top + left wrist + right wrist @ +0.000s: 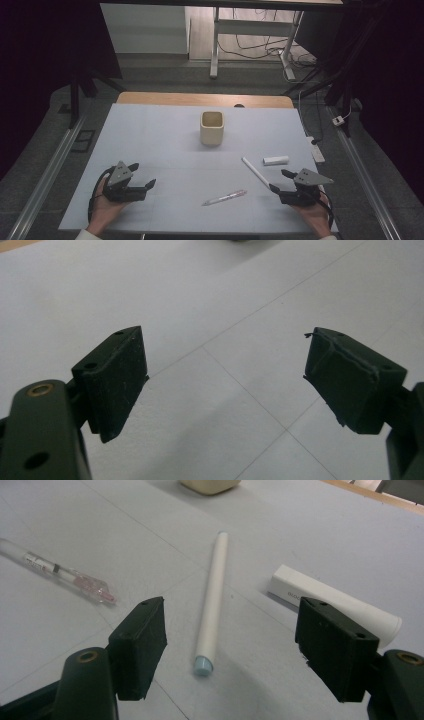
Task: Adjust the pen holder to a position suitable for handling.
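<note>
A cream square cup (211, 128) stands upright at the middle back of the pale grey mat (150, 135). A long white stick-shaped pen (255, 172) (212, 605) lies at the right, its light blue tip toward my right gripper (281, 180) (232, 645), which is open just short of it. A short white tube (276, 160) (330, 602) lies beyond, to the right. A clear pen with pink parts (224, 197) (60, 572) lies near the front middle. My left gripper (142, 175) (225, 380) rests open at the front left over bare mat.
The mat covers a wooden table (200, 99) whose far edge shows behind it. A white power strip (317, 150) sits off the mat's right edge. Metal rails (45, 175) run along both sides. Desk legs and cables (250, 45) stand on the floor beyond.
</note>
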The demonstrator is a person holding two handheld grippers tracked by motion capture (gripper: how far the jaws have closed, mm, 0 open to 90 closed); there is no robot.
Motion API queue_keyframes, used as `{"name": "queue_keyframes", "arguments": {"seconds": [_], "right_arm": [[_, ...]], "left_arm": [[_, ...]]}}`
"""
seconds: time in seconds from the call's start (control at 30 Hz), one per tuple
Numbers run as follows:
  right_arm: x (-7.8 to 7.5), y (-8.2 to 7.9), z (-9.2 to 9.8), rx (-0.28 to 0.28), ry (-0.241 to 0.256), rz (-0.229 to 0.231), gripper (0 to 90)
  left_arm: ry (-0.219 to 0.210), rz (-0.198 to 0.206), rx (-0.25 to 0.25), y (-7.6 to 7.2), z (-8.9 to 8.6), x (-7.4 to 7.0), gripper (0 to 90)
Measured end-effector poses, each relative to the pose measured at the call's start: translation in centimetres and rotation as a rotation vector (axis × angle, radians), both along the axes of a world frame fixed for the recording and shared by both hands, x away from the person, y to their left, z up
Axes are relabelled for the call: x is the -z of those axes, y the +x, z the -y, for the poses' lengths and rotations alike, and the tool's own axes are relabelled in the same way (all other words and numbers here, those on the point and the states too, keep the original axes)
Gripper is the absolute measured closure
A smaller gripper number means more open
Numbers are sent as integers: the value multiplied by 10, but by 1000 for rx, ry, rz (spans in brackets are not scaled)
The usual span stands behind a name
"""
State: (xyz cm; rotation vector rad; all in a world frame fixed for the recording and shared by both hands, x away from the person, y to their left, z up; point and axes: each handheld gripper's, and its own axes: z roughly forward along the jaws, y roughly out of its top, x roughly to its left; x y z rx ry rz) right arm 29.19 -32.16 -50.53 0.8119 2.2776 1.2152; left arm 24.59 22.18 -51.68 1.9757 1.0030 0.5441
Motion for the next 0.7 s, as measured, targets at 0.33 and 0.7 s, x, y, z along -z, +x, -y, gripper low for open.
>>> {"name": "queue_keyframes", "arguments": {"seconds": [0.33,0.7], "right_arm": [[-11,1,-11,-46,14,2,290],[-18,1,-26,-105,7,-28,310]], "left_arm": [[2,1,-1,0,1,0,174],[3,-3,5,1,2,1,175]]}}
